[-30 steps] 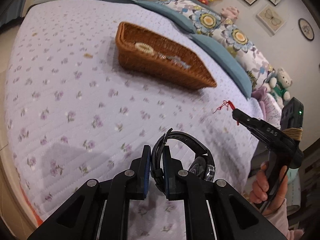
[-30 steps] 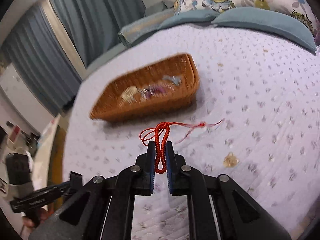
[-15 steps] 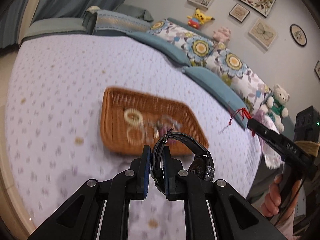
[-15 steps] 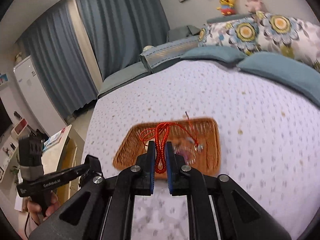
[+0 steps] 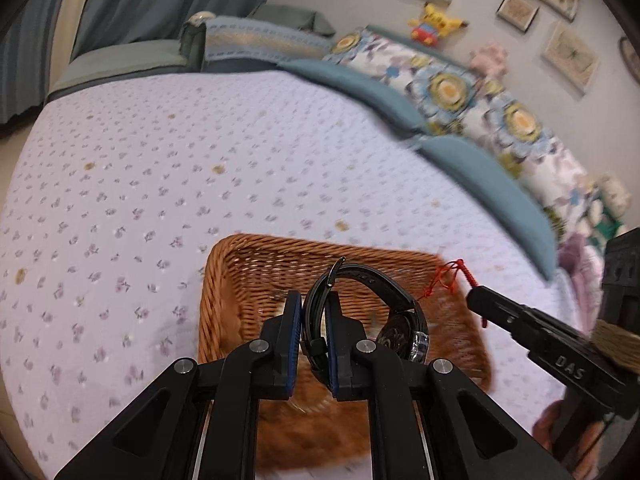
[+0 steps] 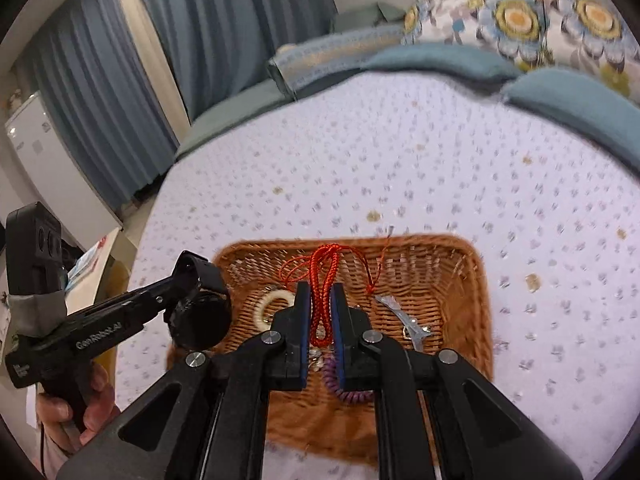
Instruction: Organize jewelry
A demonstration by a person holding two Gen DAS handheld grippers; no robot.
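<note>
In the left wrist view the left gripper (image 5: 311, 330) sits at lower centre, its fingers clamped on the strap of a black watch (image 5: 362, 312); the strap loops up between the pads and the watch face hangs to the right of the right finger. Behind and below it lies the wicker basket (image 5: 224, 280), on the lilac bedspread (image 5: 160, 168) that fills the left and middle of the frame. At the right edge the right gripper (image 5: 474, 294) points in toward the basket's upper right corner with a bit of red cord (image 5: 450, 278) at its tip. In the right wrist view the right gripper (image 6: 320, 316) is at lower centre, its fingers closed on the doubled red cord (image 6: 326, 276), whose loops and loose ends stand up over the far part of the basket (image 6: 476, 280). Inside the basket show a white ring (image 6: 266, 306) left of the fingers, a silvery clip (image 6: 408, 320) to the right and a purple coil (image 6: 344, 388) low between the fingers. At the left of that frame the left gripper (image 6: 188, 276) holds the watch (image 6: 200, 318) just over the basket's left rim. Blue pillows (image 6: 580, 96) and flowered cushions (image 6: 516, 20) line the upper right.
</note>
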